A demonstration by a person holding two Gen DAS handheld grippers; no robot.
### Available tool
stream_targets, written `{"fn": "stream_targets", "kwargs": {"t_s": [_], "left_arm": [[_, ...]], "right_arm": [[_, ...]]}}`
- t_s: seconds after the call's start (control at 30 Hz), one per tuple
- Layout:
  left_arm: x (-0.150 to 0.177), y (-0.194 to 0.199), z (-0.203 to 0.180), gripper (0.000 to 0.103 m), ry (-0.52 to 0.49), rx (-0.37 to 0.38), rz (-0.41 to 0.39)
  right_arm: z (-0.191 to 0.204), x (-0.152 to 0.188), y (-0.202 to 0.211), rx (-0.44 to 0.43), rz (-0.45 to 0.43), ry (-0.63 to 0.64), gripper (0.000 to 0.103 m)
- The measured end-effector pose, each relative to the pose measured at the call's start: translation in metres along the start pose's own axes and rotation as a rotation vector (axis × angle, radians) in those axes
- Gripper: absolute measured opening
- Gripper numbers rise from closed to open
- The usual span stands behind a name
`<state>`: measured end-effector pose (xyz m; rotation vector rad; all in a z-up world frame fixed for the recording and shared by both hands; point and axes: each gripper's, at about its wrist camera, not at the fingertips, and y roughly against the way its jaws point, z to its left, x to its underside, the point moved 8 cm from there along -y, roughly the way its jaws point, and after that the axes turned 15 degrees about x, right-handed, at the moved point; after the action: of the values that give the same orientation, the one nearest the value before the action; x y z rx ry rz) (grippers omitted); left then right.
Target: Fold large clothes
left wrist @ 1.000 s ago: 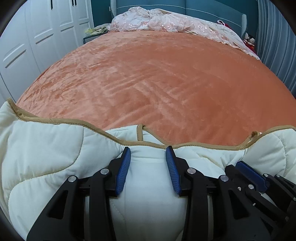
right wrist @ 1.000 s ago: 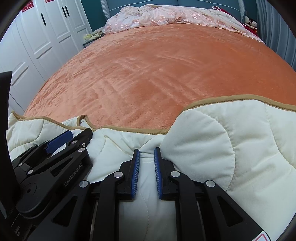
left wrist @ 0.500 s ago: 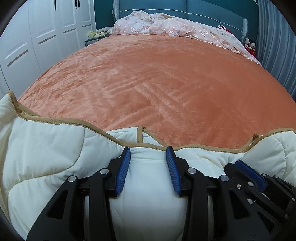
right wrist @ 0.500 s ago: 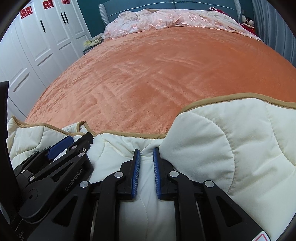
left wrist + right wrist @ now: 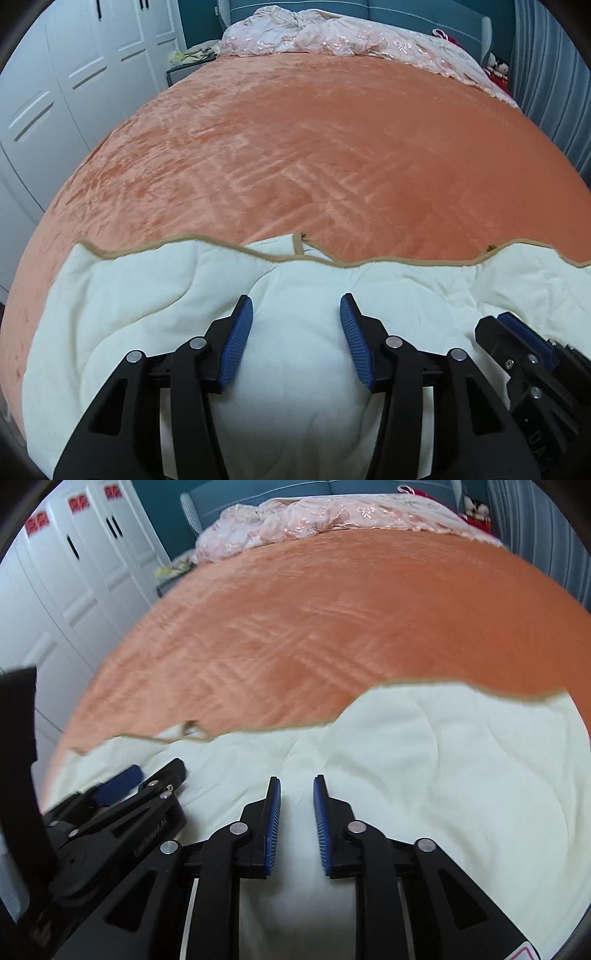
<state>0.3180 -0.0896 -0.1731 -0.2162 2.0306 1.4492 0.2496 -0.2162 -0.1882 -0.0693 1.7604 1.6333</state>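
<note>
The left gripper (image 5: 296, 308) is seen with its jaws opening, the blue pads (image 5: 236, 341) standing fairly wide apart over the cream quilted garment (image 5: 155, 306); the padded cloth bulges up between them, but no pinch can be made out and the pads appear clear of it. The right gripper (image 5: 297, 790) is opening as well, though its gap is kept much narrower, and the same cream cloth (image 5: 461, 775) is seen through the slot between its pads (image 5: 273, 823) without being visibly squeezed. In the left wrist view the right gripper is caught at four o'clock (image 5: 524, 339), just beside; in the right wrist view the left gripper is found at eight o'clock (image 5: 122, 781), lying low over the garment. The garment is spread across the near end of the bed, from about eight o'clock round to four o'clock in both views, its tan piped edge (image 5: 406, 263) running wavy across the middle, with a small notch in the trim near twelve o'clock of the left pads. Beyond it the orange plush bedspread (image 5: 314, 147) is laid out smooth toward twelve o'clock. A pink embroidered coverlet (image 5: 332, 37) is heaped at the far end against a teal headboard (image 5: 424, 11). White wardrobe doors (image 5: 74, 590) are ranged at ten o'clock, red paper marks (image 5: 77, 504) stuck on their top panels, and grey-blue curtains (image 5: 546, 92) hang at two o'clock.
</note>
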Motion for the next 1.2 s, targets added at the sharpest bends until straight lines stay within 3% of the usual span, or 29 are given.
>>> {"fn": "stream_targets", "kwargs": {"t_s": [0.17,0.33,0.37,0.47,0.57,0.63,0.67,0.77,0.83,0.87,0.9,1.07,1.13,1.2], "left_arm": [[0.042,0.050,0.034,0.049,0.076,0.025,0.011],[0.079,0.074,0.048,0.049,0.087,0.028,0.012],[0.083,0.076,0.050,0.049,0.086,0.033,0.009],[0.093,0.084,0.054,0.049,0.074,0.014,-0.001],[0.098,0.090,0.066,0.050,0.078,-0.008,-0.007],[0.101,0.092,0.075,0.050,0.093,0.001,-0.014],[0.103,0.094,0.078,0.050,0.095,-0.004,-0.017],[0.109,0.106,0.088,0.050,0.092,-0.051,-0.027],[0.113,0.115,0.097,0.050,0.129,-0.047,-0.032],[0.116,0.120,0.102,0.050,0.155,-0.031,-0.033],[0.118,0.124,0.106,0.050,0.179,-0.023,-0.033],[0.128,0.157,0.123,0.048,0.287,-0.001,-0.061],[0.133,0.169,0.133,0.053,0.341,0.003,-0.071],[0.137,0.182,0.144,0.067,0.392,0.004,-0.094]], "right_arm": [[-0.002,0.043,0.047,-0.038,-0.005,0.014,0.019],[-0.002,0.089,0.049,-0.030,0.052,0.051,0.018],[-0.004,0.095,0.050,-0.020,0.046,0.057,0.014],[-0.013,0.102,0.058,0.005,0.028,0.070,0.010],[-0.039,0.099,0.063,0.089,0.007,0.049,0.010],[-0.063,0.101,0.064,0.101,0.014,0.001,0.007],[-0.073,0.103,0.063,0.106,0.021,-0.014,0.000],[-0.087,0.109,0.064,0.113,0.035,-0.020,0.000],[-0.080,0.109,0.074,0.176,0.019,0.022,0.000],[-0.073,0.109,0.080,0.182,0.008,0.038,0.007],[-0.061,0.109,0.087,0.150,0.004,0.047,0.012],[0.004,0.115,0.102,-0.005,0.025,0.110,0.012],[0.022,0.123,0.095,-0.018,0.046,0.143,0.012],[0.031,0.132,0.084,-0.008,0.074,0.166,0.012]]}}
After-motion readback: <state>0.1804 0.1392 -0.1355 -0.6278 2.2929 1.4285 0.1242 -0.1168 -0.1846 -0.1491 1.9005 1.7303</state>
